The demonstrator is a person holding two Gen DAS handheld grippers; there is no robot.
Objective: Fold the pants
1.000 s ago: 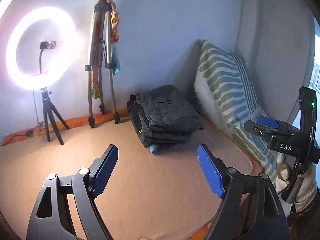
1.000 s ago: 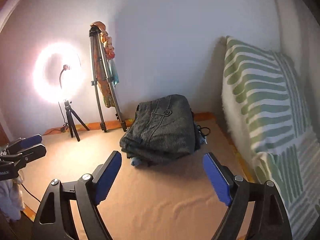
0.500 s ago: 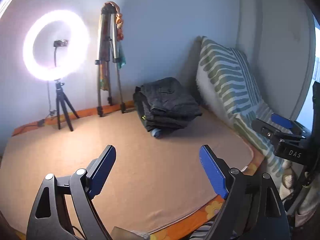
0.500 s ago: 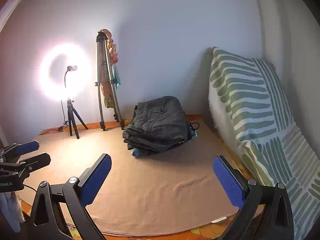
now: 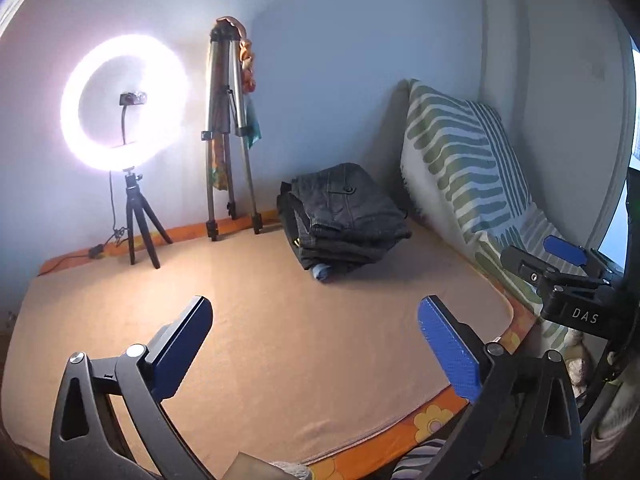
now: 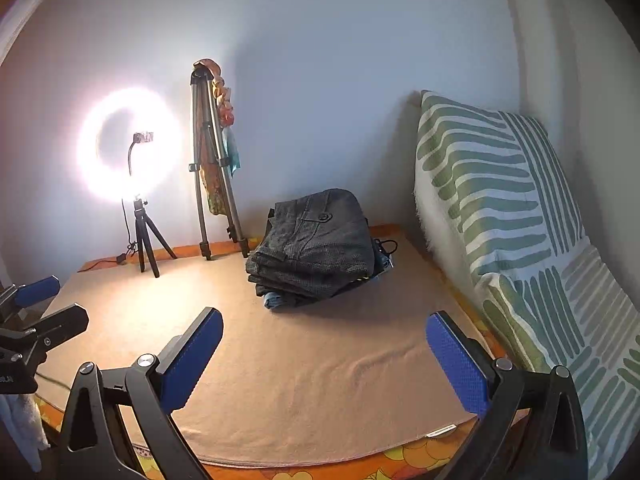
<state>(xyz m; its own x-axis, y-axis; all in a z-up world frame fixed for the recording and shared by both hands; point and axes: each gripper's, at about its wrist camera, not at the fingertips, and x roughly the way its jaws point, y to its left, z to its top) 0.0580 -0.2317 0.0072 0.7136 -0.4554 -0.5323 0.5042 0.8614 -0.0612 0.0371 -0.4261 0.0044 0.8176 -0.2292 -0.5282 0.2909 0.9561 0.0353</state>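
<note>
Against the back wall, just beside the striped cushion (image 6: 500,208), sits a stack of folded pants (image 6: 316,244) — dark grey on top, with a bit of blue denim (image 6: 276,300) peeking out at the bottom. The stack rests on a tan blanket (image 6: 320,380) that covers the bed, and an orange flowered sheet (image 5: 432,420) shows along the blanket's near edge. On the far side of the pants from the cushion, a folded metal tripod (image 6: 212,168) leans on the wall with a colourful cloth draped on it; farther out from the cushion again, a lit ring light (image 6: 128,144) stands on a small black tripod.

Both claws hang over the near edge of the blanket, well apart from the pants. The left gripper (image 5: 316,344) is spread wide with nothing between its blue pads (image 5: 448,348). The right gripper (image 6: 324,352) is spread wide too — nothing in it either. Each one shows at the edge of the other's view, the right one on the cushion side.
</note>
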